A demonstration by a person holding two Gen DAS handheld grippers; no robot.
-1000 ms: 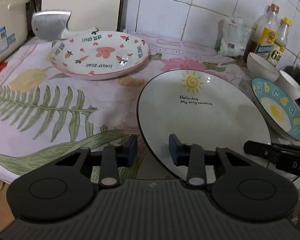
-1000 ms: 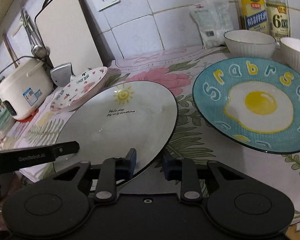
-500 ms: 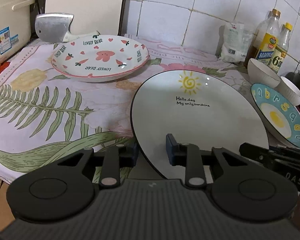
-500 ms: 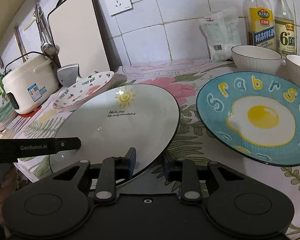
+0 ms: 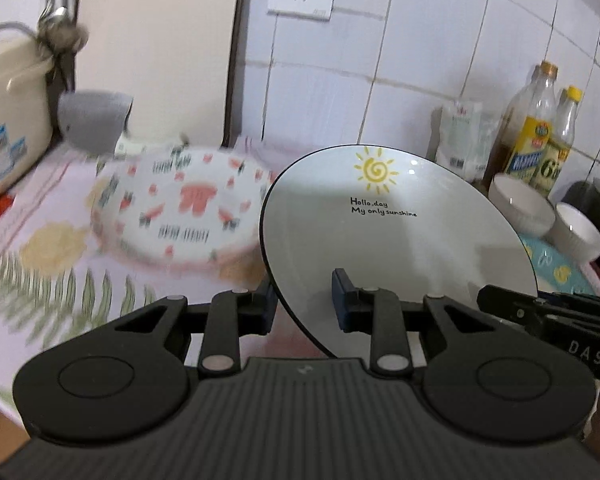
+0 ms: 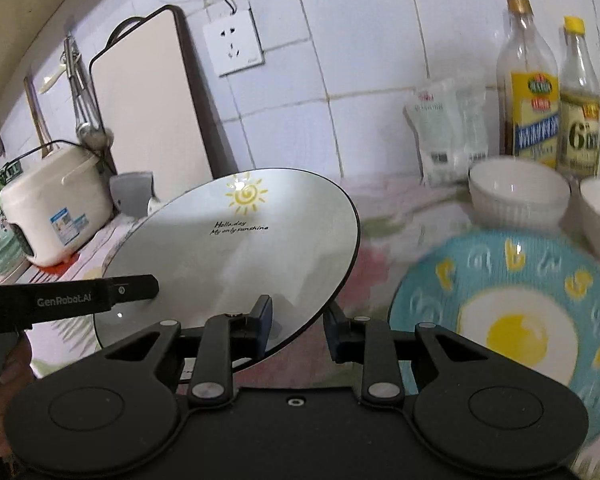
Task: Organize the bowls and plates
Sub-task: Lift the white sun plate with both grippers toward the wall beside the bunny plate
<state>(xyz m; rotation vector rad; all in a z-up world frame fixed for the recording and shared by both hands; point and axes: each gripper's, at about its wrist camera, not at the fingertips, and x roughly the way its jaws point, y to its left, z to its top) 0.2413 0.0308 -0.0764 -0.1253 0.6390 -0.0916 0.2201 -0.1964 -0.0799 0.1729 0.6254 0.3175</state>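
Both tongs pinch one thing: the left gripper (image 5: 304,304) and the right gripper (image 6: 298,326) each press their blue pads on the near rim of the round white ceramic plate with a thin black edge and a yellow sun drawing (image 5: 388,236), one pad above and one below. Left jaws have just been closing on this rim. In the left wrist view the plate fills the middle of the frame, tilted with its far edge up, and it appears to be clear of the flowered tablecloth (image 5: 60,272).

To do this step well, the two hands should probably rise together and keep the plate near level, because glazed ceramic is smooth and can slip out of narrow pads. A twist of one wrist alone could strain the rim.

At left centre of the same view lies the deeper white plate with pink hearts (image 5: 180,208), blurred; it looks like a possible base for stacking. In the right wrist view, at lower right, lies the turquoise plate with a fried egg picture (image 6: 512,312), flat and glossy, and above it stand two white ribbed bowls (image 6: 520,196), round and thick-walled.
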